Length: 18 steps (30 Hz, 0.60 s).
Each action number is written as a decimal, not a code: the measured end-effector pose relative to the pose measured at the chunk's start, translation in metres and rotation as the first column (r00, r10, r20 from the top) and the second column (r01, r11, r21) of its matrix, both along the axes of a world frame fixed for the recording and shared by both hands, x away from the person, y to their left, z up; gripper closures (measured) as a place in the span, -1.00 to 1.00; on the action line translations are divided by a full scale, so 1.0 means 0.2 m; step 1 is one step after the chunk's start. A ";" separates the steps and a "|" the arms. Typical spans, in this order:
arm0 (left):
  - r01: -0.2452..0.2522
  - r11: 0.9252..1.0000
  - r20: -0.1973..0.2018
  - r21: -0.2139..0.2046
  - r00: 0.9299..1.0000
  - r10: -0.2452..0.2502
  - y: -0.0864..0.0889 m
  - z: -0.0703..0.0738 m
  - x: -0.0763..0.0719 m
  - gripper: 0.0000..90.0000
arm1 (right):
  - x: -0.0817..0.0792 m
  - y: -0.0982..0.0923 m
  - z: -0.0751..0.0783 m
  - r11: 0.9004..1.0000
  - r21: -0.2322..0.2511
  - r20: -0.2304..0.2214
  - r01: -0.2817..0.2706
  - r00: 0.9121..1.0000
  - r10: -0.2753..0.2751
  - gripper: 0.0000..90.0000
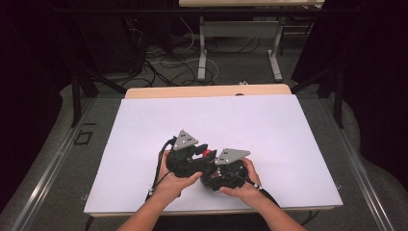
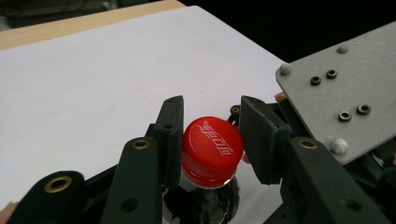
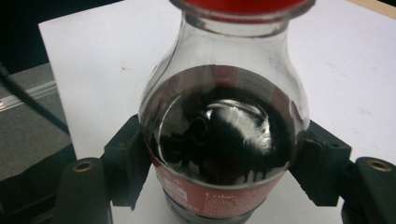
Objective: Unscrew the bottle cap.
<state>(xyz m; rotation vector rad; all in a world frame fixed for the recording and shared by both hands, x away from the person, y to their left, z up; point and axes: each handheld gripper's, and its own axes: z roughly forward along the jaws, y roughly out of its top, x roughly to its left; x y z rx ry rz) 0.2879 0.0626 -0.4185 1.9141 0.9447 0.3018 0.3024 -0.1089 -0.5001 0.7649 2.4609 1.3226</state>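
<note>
A small glass cola bottle [image 3: 219, 135] with dark drink and a red label is gripped around its belly, my right gripper [image 3: 224, 168] shut on it from both sides. Its red screw cap [image 2: 212, 147] sits between the pads of my left gripper [image 2: 211, 140], which is shut on it. In the high view both hands hold the grippers close together near the table's front middle. There the left gripper [image 1: 206, 153] reaches right onto the red cap [image 1: 208, 153], and the right gripper [image 1: 219, 179] lies just below it. The bottle's body is hidden there.
The table carries a large white sheet [image 1: 216, 120] with a wooden edge [image 1: 207, 91] at the far side. The right gripper's grey plate [image 2: 341, 88] stands close beside the left jaws. Cables and another table's legs [image 1: 202, 53] lie on the floor beyond.
</note>
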 end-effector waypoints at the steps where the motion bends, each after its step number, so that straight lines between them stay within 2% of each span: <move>1: -0.024 1.000 0.004 -0.001 1.000 0.024 -0.01 0.00 -0.01 0.37 | 0.00 0.00 0.00 1.000 0.001 0.011 0.001 1.000 -0.001 -0.35; 4: -0.046 0.999 0.012 0.001 0.999 0.046 -0.02 0.00 -0.03 0.36 | 0.00 0.00 0.00 1.000 0.002 0.012 -0.002 1.000 0.002 -0.35; 5: -0.031 1.000 0.012 0.003 0.999 0.031 -0.02 0.00 -0.03 0.36 | 0.00 0.00 0.00 1.000 0.002 0.012 -0.002 1.000 0.002 -0.35; 7: -0.006 1.000 0.023 -0.014 1.000 0.006 0.00 0.00 -0.01 0.21 | 0.00 0.00 0.01 1.000 0.007 0.000 -0.009 1.000 0.009 -0.35; 8: 0.022 0.999 0.028 -0.023 0.999 -0.021 0.02 0.00 0.00 0.21 | 0.00 0.00 0.01 1.000 0.007 0.000 -0.009 1.000 0.009 -0.35; 9: 0.041 0.998 0.034 -0.036 0.999 -0.040 0.03 0.00 0.01 0.15 | 0.01 -0.01 0.01 1.000 0.004 0.017 -0.024 1.000 0.024 -0.35; 11: 0.079 0.995 0.035 -0.064 0.996 -0.077 0.07 0.01 0.03 0.00 | 0.00 -0.01 0.01 1.000 0.010 0.010 -0.017 1.000 0.017 -0.35; 13: 0.127 0.989 0.017 -0.080 0.992 -0.126 0.11 0.01 0.06 0.00 | 0.01 -0.01 0.01 1.000 0.011 0.008 -0.021 1.000 0.021 -0.35; 15: 0.202 0.974 0.009 -0.101 0.979 -0.202 0.14 0.02 0.09 -0.04 | 0.00 -0.01 0.01 0.999 0.021 0.004 -0.034 0.999 0.034 -0.35; 16: 0.283 0.953 0.000 -0.107 0.959 -0.285 0.17 0.01 0.12 -0.05 | 0.00 0.00 0.01 0.999 0.020 0.000 -0.040 0.999 0.040 -0.35; 17: 0.283 0.953 0.000 -0.107 0.959 -0.285 0.17 0.01 0.12 -0.08 | 0.00 0.00 0.01 0.999 0.021 -0.001 -0.049 0.999 0.049 -0.35; 18: 0.314 0.941 -0.023 -0.123 0.947 -0.319 0.18 0.01 0.13 -0.10 | 0.00 0.00 0.01 0.998 0.011 -0.005 -0.060 0.998 0.060 -0.35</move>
